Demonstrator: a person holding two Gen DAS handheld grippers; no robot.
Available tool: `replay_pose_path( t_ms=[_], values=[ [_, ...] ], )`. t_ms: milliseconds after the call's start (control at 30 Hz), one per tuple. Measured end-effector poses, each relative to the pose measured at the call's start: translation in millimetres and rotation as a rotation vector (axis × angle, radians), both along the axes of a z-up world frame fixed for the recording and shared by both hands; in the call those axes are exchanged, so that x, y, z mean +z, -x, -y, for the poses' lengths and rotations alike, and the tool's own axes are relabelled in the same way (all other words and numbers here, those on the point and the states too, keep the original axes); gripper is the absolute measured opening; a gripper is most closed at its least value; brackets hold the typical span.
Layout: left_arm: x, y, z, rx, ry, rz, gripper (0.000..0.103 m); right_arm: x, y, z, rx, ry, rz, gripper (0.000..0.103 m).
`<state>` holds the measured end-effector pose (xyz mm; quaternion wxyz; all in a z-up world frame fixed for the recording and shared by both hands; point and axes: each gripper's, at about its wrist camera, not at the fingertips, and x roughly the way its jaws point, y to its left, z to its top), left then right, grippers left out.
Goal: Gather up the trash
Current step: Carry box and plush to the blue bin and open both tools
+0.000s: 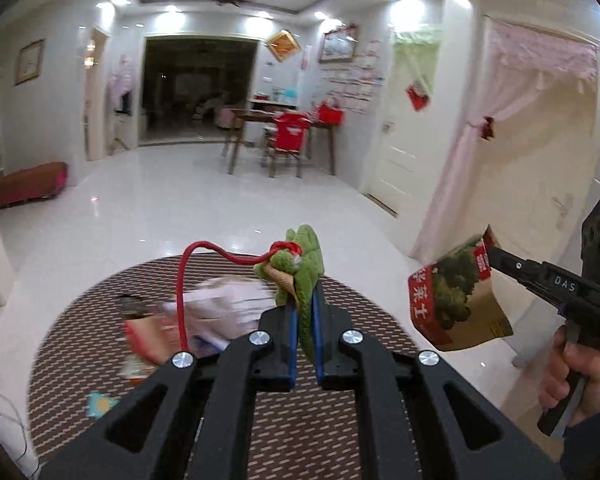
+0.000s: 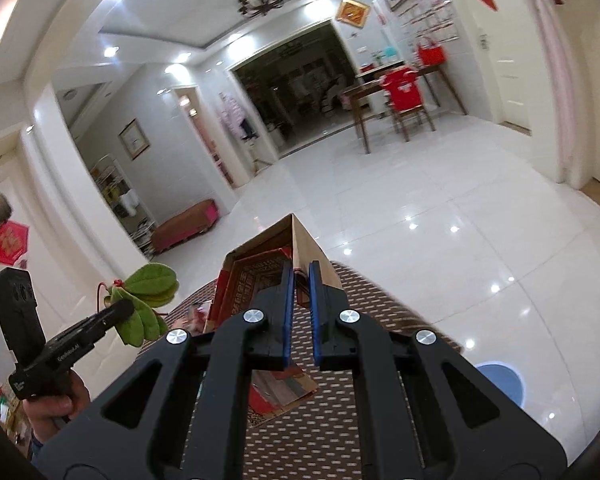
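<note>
- While both tongs are lifted over a round table with a brown woven patterned cover, each carries one item clear of its surface.
- Left tongs: pressed together on a green leaf-shaped plush ornament; its leaves stick up past the tips, and a red cord loops away to the left and hangs down over the table.
- Right tongs: pinching the top edge of a paper bag printed with red characters and a green tree picture; in the left wrist view the bag hangs free, off the table's right rim, above the floor.
- Hands: in each wrist view the other hand wraps the opposite pistol-style handle, at the frame's side.
- Table top: blurred crumpled white paper, a red-and-tan wrapper and a small light-blue scrap lie left of centre, well inside the rim; a flat red-printed packet lies under the right tongs.
- Table edge: curved, with glossy white tile floor beyond it on the far and right sides.
- Open room: wide bare floor between the table and a wooden dining table with a red-covered chair; a low red bench against the left wall; a white door and a pink curtain on the right.
- Floor by the right rim: a round blue object, partly hidden.
</note>
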<state>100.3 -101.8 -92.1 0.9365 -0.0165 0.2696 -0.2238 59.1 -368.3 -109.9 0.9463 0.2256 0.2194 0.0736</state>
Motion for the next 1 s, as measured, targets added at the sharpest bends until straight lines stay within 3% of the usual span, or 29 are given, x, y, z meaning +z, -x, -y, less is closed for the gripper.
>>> replay_pose_path(
  t_ms=[333, 600, 633, 700, 733, 767, 833, 1000],
  values=[
    [-29, -26, 114, -0.214, -0.016, -0.083, 0.006, -36, 15, 95, -0.206, -0.023, -0.094, 0.007],
    [-65, -41, 174, -0.319, -0.069, -0.156, 0.006, -130, -1, 151, -0.292, -0.096, -0.309, 0.009],
    [-70, -43, 183, -0.333, -0.077, -0.167, 0.006, -141, -4, 157, -0.288, -0.114, -0.329, 0.012],
    [-79, -44, 190, -0.351, -0.089, -0.18, 0.006, -176, -16, 168, -0.289, -0.159, -0.409, 0.027],
    [-84, -47, 199, -0.364, -0.099, -0.188, 0.006, -186, -21, 172, -0.293, -0.173, -0.433, 0.051],
    [-88, -49, 206, -0.375, -0.106, -0.196, 0.006, -199, -22, 175, -0.309, -0.192, -0.455, 0.063],
    [-97, -52, 220, -0.397, -0.124, -0.213, 0.006, -209, -19, 182, -0.331, -0.216, -0.468, 0.063],
    [-121, -57, 254, -0.455, -0.161, -0.266, 0.006, -207, -5, 198, -0.384, -0.233, -0.433, 0.078]
  ],
)
